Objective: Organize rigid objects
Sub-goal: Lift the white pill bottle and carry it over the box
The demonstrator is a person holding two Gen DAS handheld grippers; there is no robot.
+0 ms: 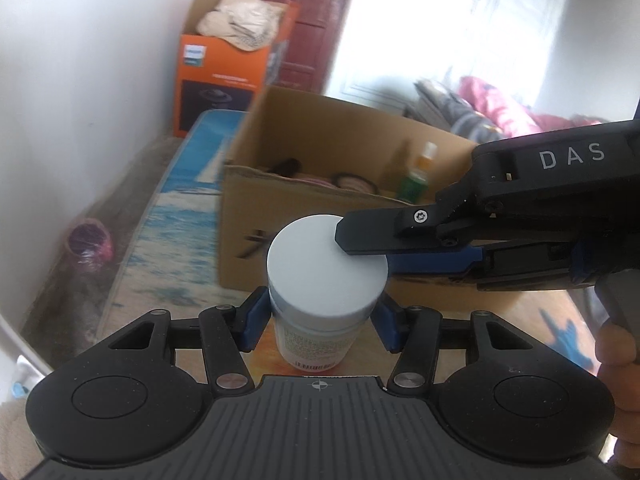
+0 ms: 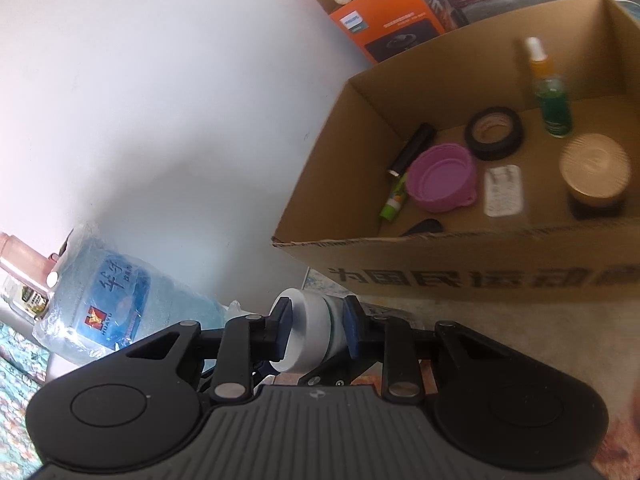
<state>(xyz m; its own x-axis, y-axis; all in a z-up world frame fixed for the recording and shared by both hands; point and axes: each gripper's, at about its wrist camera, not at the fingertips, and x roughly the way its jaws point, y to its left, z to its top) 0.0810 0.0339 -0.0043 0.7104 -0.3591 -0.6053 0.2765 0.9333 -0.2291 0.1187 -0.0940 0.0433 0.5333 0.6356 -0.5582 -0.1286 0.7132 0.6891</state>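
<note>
White-capped jar (image 1: 326,276) held upright between two tools in front of an open cardboard box (image 1: 304,216). Clamped at the neck, just under the broad pale lid, by the blue pads of the left tool (image 1: 318,316), one pad on each side; printed label and barcode visible below the grip. Pinched from the right by the right tool (image 1: 362,240), black upper finger flat on the lid top, blue lower finger reaching in beneath the cap. Same hold seen side-on from the right wrist: right tool (image 2: 316,328) closed across the white cap (image 2: 306,332), left finger against the lid face, right finger on the underside. Already lying inside the cardboard box (image 2: 460,256): a purple collapsible bowl (image 2: 442,178), a roll of black tape (image 2: 494,133), a green spray bottle (image 2: 550,92) standing upright with an orange collar, a gold-lidded jar (image 2: 595,176), a silver blister pack (image 2: 503,191), and a black-capped green tube (image 2: 406,164) leaning along the left wall. Further back against the white wall, an orange appliance carton (image 1: 224,76) topped with beige cloth. Off to the left, a wrapped blue water jug (image 2: 120,296) on its side. Box and jug blurred.
</note>
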